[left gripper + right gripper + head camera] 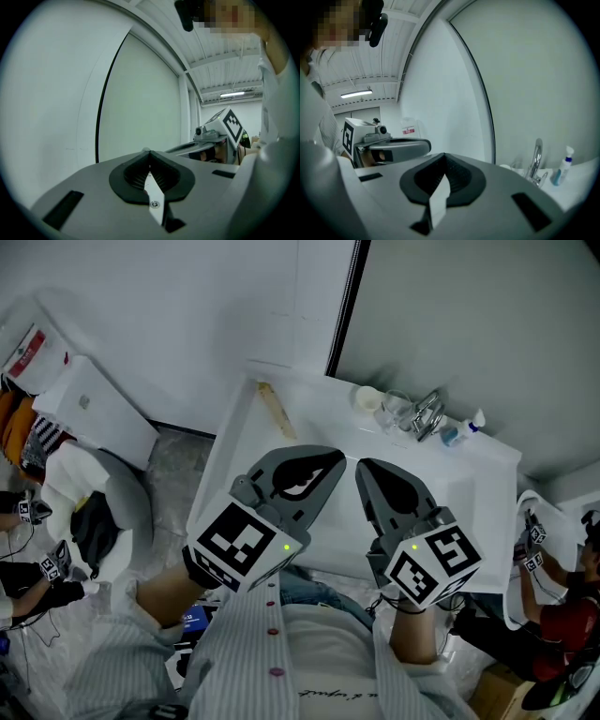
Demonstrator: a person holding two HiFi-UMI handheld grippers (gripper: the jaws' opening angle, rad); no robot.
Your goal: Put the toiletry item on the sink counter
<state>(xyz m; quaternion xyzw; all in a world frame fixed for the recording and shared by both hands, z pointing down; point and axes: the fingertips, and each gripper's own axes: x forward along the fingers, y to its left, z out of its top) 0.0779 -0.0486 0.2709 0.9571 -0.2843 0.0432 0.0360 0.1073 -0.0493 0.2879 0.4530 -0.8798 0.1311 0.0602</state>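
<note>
Along your sink counter's [323, 432] far edge, cup [367, 397] and glass [396, 409] sit left of the faucet [428, 415], spray bottle [476, 420] right; a stick [277, 411] lies at the left edge.

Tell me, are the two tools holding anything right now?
No, nothing is held. The left tool and the right tool are both shut, with nothing between their jaws.

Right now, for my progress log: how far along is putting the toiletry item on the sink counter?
Possibly done: a tan stick-like item lies on the sink counter. In hand: nothing; the left gripper and right gripper are shut and empty. Left: perhaps nothing.
</note>
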